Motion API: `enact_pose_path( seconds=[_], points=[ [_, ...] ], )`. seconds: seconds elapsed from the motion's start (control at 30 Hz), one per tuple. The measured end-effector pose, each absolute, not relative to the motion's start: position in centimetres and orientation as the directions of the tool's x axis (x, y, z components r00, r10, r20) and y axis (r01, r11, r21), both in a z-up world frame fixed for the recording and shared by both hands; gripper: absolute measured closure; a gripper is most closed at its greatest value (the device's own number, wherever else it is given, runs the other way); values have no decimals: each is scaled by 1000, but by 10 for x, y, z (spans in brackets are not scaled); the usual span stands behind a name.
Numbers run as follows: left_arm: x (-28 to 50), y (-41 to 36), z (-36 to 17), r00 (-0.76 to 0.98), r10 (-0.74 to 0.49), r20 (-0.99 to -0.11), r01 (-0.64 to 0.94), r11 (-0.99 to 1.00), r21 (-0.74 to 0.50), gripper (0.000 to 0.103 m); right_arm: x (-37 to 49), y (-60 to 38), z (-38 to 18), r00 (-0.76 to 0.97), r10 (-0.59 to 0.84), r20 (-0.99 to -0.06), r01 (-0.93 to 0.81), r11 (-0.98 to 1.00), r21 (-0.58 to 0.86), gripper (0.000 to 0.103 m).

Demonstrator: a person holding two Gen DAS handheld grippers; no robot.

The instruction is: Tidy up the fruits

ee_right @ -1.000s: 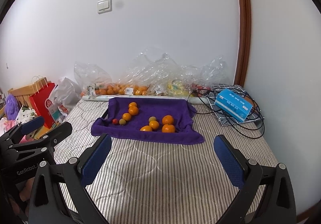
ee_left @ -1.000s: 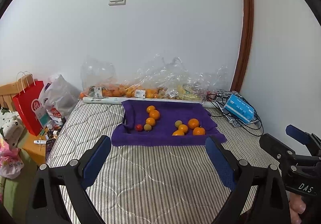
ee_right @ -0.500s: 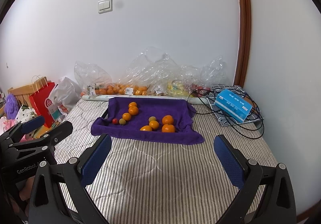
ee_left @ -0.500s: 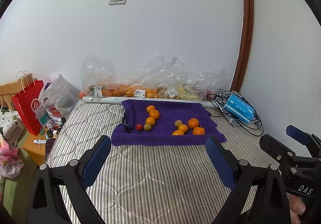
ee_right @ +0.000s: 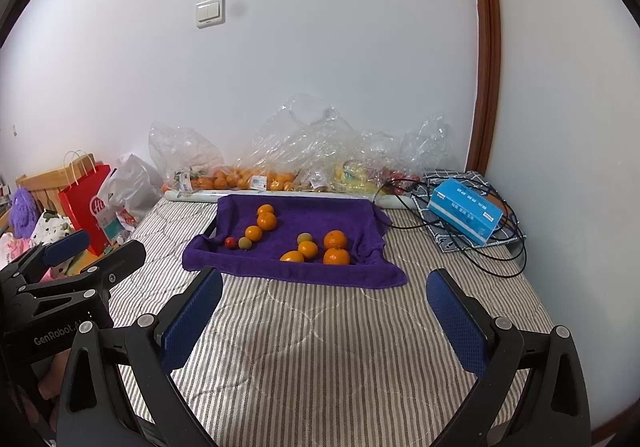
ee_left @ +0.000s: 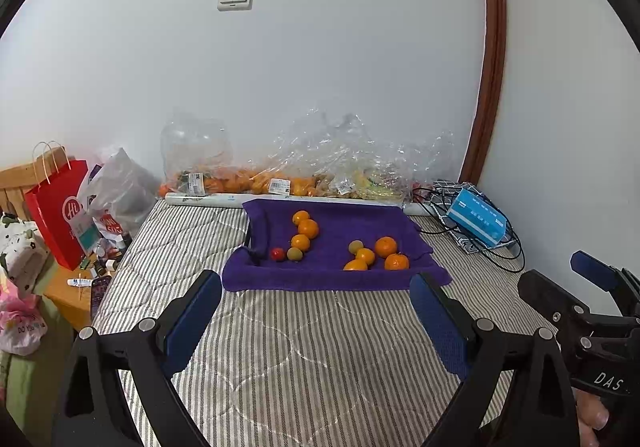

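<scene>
Purple towel (ee_left: pixel 328 275) fuzzy matt cloth; striped mattress (ee_left: pixel 304 359) quilted fabric; crinkly glossy clear plastic bags (ee_left: pixel 320 155); red bag (ee_left: pixel 56 211) smooth paper; gripper pads (ee_right: pixel 192 319) blue textured mesh.

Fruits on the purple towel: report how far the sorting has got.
Done: nothing clearly; the fruits lie in two loose clusters on the purple towel, oranges mixed with a red and greenish ones. In hand: nothing; left tool and right tool are open, short of the towel. Left: all sorting.

Both wrist cameras are looking forward over the striped mattress (ee_left: pixel 312 347) toward the wall, well back from the purple towel (ee_left: pixel 332 247). The left view is sitting left of the right one; both are sharing towel (ee_right: pixel 288 243) and mattress (ee_right: pixel 328 327).
</scene>
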State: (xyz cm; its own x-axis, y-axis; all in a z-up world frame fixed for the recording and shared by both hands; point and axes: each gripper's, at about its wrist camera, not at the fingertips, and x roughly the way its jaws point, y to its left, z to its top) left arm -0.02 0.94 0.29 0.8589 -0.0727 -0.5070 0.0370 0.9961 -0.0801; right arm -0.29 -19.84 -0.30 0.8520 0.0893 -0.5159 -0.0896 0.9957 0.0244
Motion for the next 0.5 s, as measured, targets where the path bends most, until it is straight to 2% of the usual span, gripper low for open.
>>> enact_pose_path(
  seconds=[0.5],
  points=[
    [0,9,3,859,-73,-506,37,996,-80,8,-4,-198,-2,853,89,-514,-90,996,23,2]
  ],
)
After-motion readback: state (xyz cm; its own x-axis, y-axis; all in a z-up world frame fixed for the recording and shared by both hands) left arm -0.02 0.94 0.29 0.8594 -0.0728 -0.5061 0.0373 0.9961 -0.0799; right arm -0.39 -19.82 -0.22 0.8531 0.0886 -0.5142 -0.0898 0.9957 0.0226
